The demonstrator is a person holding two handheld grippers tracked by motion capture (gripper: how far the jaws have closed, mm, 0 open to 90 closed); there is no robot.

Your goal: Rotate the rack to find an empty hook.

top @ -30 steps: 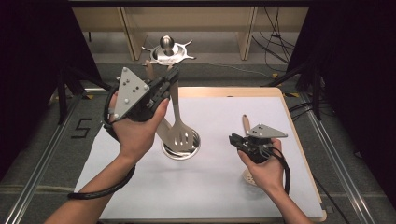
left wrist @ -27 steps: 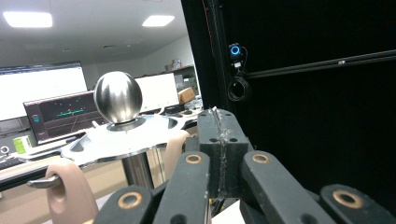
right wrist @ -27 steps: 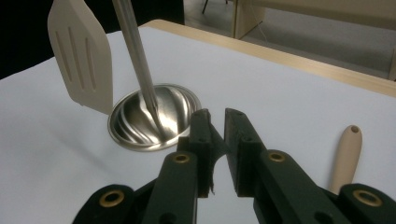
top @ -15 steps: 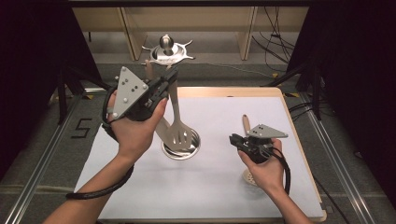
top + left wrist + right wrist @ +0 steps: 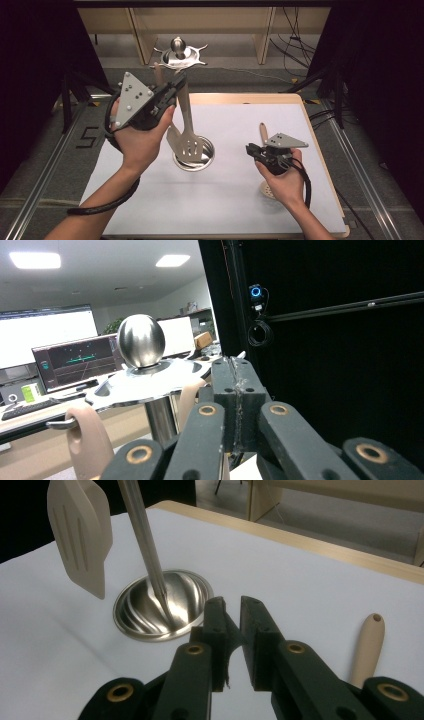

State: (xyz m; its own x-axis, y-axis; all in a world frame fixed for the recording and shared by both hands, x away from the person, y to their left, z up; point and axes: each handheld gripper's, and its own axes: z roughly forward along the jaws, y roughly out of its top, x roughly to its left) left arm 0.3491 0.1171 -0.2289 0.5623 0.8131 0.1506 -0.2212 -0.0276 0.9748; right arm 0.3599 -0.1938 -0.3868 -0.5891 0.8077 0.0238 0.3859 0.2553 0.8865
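We count two grippers. The left gripper (image 5: 172, 86), jaws fully closed on the beige slotted spatula (image 5: 186, 145), holds it beside the steel utensil stand (image 5: 194, 159) mid-tabletop. The right gripper (image 5: 251, 149), jaws narrowly parted and empty, hovers over one beige skimmer (image 5: 263, 134) lying right.

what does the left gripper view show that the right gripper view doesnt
Left gripper view, not the right: the stand's steel ball, its hook plate, monitors, and the left tongs, shut. Right gripper view, not the left: the stand's round base, a slotted spatula blade, a beige handle lying on the mat, and the right tongs, slightly apart. Both: the stand's pole.
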